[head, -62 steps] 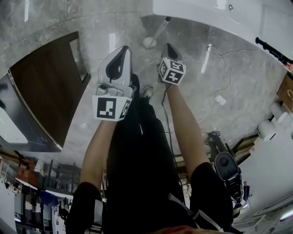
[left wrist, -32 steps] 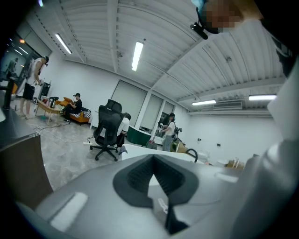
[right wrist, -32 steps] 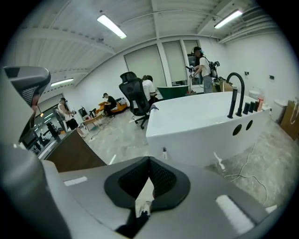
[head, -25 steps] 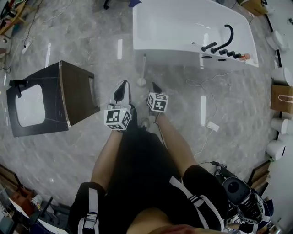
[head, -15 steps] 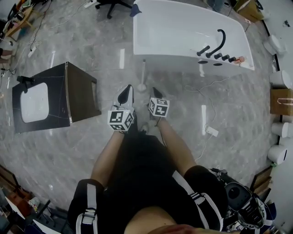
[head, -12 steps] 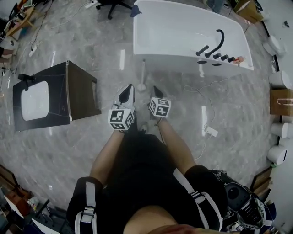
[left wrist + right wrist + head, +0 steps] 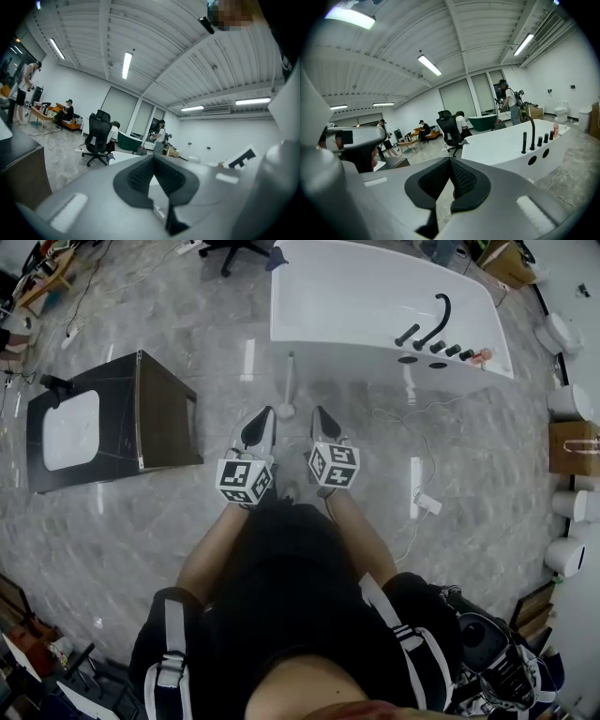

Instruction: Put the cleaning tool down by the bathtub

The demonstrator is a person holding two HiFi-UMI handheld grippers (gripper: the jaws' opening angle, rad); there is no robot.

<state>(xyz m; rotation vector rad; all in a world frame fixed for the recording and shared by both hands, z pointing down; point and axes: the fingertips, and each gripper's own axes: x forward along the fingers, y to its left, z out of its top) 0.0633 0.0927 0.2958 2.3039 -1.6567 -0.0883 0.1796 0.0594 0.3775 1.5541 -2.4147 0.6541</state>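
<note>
**Left gripper** (image 7: pixel 263 416): grey two-jaw body with a black-and-white marker cube. The jaws are pressed together with nothing between them.

**Right gripper** (image 7: pixel 321 416): same build, just beside the left one. Its jaws are likewise closed tight and empty. Both grippers point toward the tub.

**Grey veined marble floor** (image 7: pixel 187 540): glossy, with streaks of reflected light.

**Cleaning tool** (image 7: pixel 285 410) — a long thin white handle on a round white base, pale all over.
- It stands on the floor just past the two gripper tips and between them in the head view, free of both.
- The base sits on the marble close by the tub.
- The handle's far end reaches the tub's side wall; whether they touch cannot be told.

**Dark brown square cabinet** (image 7: pixel 164 423): has a white inset basin. It sits to the left, well apart from the tool.

**White cable with a small white plug block** (image 7: pixel 427 502): lies on the floor to the right.

**White rectangular bathtub** (image 7: pixel 356 306) — a black curved tap (image 7: pixel 433 322) and a row of black knobs (image 7: pixel 455 351) sit on its right-hand rim.

**Black wheeled office chair** (image 7: pixel 232 247): stands beyond the tub's far left corner.
</note>
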